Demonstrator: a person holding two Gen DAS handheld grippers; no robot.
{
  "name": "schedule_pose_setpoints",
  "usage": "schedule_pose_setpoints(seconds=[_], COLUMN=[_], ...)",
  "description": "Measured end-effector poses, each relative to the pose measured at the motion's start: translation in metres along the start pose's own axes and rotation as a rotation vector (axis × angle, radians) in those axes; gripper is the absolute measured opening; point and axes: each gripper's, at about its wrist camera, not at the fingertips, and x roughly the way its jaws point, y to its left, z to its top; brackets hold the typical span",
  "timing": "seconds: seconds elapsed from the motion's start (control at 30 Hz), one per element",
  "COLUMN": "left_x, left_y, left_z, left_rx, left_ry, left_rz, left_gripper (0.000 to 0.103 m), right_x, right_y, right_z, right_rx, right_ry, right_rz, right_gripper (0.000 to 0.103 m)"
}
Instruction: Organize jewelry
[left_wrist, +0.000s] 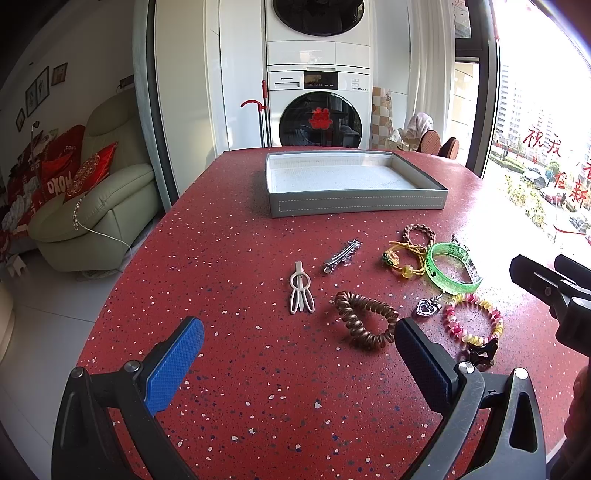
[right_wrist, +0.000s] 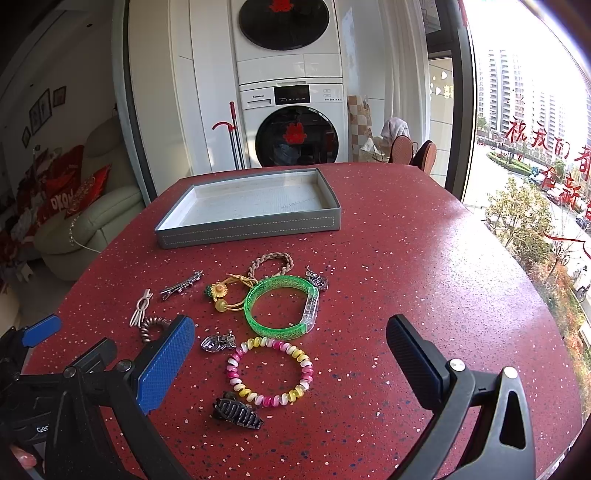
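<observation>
Behind left claw (right_wrist: 110, 345), half-hidden brown coil (right_wrist: 153, 326)

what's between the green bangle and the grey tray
In the right wrist view, a braided tan cord bracelet lies between the translucent green plastic bangle and the shallow grey tray; beyond it, bare red speckled tabletop.

A shallow grey tray (left_wrist: 354, 205) with a white floor lies flat, well beyond both pairs of jaws. Between the left jaws lie a beige clip (left_wrist: 301, 290), a silver barrette (left_wrist: 341, 254) and a brown coil tie (left_wrist: 365, 323). Between the right jaws lie a green bangle (right_wrist: 282, 308), a pink-yellow coil (right_wrist: 271, 371) and a dark claw clip (right_wrist: 236, 408).
</observation>
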Motion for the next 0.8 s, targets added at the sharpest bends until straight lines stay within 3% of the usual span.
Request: schedule_pose_setpoints(seconds=[0.2, 0.43, 0.53, 0.8], left_x=[0.003, 0.008, 0.016, 0.060], left_y=[-0.002, 0.001, 0.010, 0.039], left_z=[-0.004, -0.001, 0.005, 0.036], left_rx=[0.000, -0.007, -0.032, -0.070], left_ry=[0.008, 0.036, 0.063, 0.159], left_rz=[-0.004, -0.014, -0.019, -0.056], left_gripper=[0.103, 0.103, 0.103, 0.103], right_x=[0.002, 0.008, 0.019, 0.048], right_y=[-0.001, -0.014, -0.017, -0.027], right_z=[-0.001, 0.001, 0.004, 0.003], right_rx=[0.006, 0.087, 0.066, 0.032], right_ry=[0.012, 0.035, 0.125, 0.291], right_rz=[0.003, 0.086, 0.082, -0.030], right_gripper=[0.103, 0.103, 0.103, 0.103])
